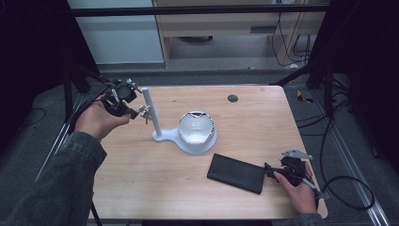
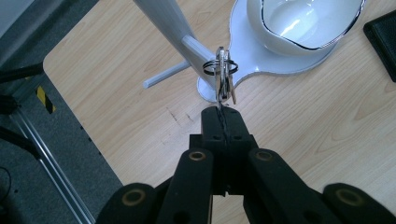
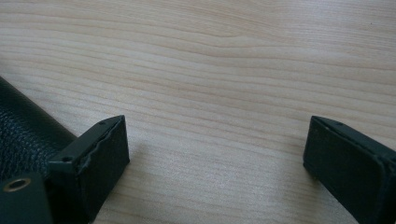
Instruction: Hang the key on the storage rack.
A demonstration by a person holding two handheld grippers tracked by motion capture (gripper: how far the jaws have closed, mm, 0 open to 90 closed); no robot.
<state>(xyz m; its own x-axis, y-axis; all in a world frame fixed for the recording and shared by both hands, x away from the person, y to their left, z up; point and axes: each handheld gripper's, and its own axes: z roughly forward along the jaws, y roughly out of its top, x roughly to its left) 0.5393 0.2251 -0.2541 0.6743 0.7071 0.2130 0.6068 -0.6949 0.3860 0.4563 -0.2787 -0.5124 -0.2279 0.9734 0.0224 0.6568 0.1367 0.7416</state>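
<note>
Right gripper [image 1: 270,172] rests low near the bench's front right corner, jaws wide and empty beside the wallet [image 1: 236,172]. Left gripper [image 2: 223,114], held level near the far left edge, pinches keys [image 2: 224,77] hanging on the stand's peg [image 2: 198,51].

- A light wooden table [image 1: 141,188] is seen, with rounded corners and faint scuff marks in its grain.
- A white bowl [image 1: 196,127] with a dark, wavy rim is set upright near the middle of the table.
- A small dark round spot [image 1: 232,98] is seen close to the far edge, somewhat right of its middle.
- A metal rail [image 1: 55,141] is laid on the grey floor along the left edge.
- Black cables [image 1: 349,190] are looped on the floor past the right edge.
- A pale wooden cabinet [image 1: 226,28] is placed well beyond the far edge.
</note>
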